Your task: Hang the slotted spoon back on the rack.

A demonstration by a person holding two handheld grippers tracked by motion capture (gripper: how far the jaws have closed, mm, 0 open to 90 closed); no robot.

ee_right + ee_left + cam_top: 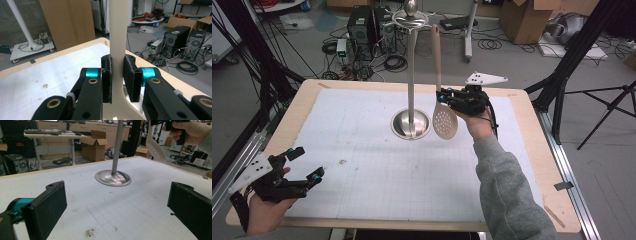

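We see the slotted spoon [443, 117] held upright in the air over the desk [532, 165], just right of the metal stand [411, 75], toward the far edge. Its long axis runs almost straight up and down: the perforated bowl hangs at the bottom, facing us, and the pale handle rises to the ring at the top of the stand. Whether the handle's tip hooks on that ring we cannot tell, as the two overlap in the high view. The right gripper [443, 96] pinches the handle just above the bowl, its pads pressed flat on both sides; in the right gripper view the handle [117, 37] runs out of the top edge and only a sliver of the bowl shows at the bottom. The left gripper [307, 162] rests near the desk's near left corner, its jaws spread wide with nothing between them. In the left gripper view the stand's pole [117, 145] is cut off above, and the spoon's bowl [155, 147] peeks in beside the right hand [190, 131].
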